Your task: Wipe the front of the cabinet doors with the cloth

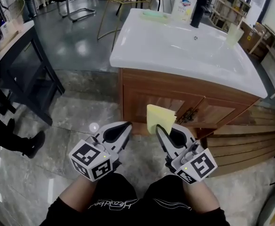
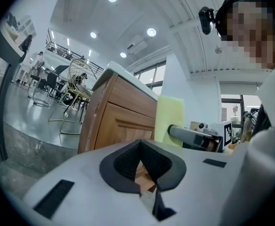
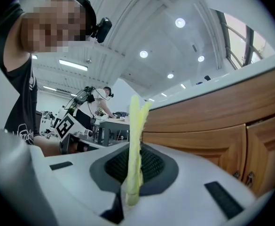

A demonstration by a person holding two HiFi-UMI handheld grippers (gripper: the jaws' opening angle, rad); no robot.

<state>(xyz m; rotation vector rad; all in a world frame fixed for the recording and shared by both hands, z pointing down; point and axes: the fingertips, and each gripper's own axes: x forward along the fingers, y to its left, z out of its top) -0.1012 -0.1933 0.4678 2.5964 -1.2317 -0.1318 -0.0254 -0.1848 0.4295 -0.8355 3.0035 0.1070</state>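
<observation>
A pale yellow cloth (image 1: 159,118) stands up from my right gripper (image 1: 161,130), which is shut on its lower edge; in the right gripper view the cloth (image 3: 134,145) rises folded between the dark pads. It hangs just in front of the wooden cabinet doors (image 1: 175,108) under the white sink top, apart from the wood. My left gripper (image 1: 126,127) sits low beside it, shut with nothing in it. In the left gripper view the cloth (image 2: 169,119) shows beside the cabinet's left door (image 2: 121,126).
A white basin top (image 1: 184,48) carries a soap bottle (image 1: 184,6) and a cup (image 1: 234,34). Small door handles (image 1: 190,115) sit at the doors' meeting edge. A dark table (image 1: 19,55) stands left. Wooden slats (image 1: 250,145) lie right. A person's shoe (image 1: 34,144) is at the left.
</observation>
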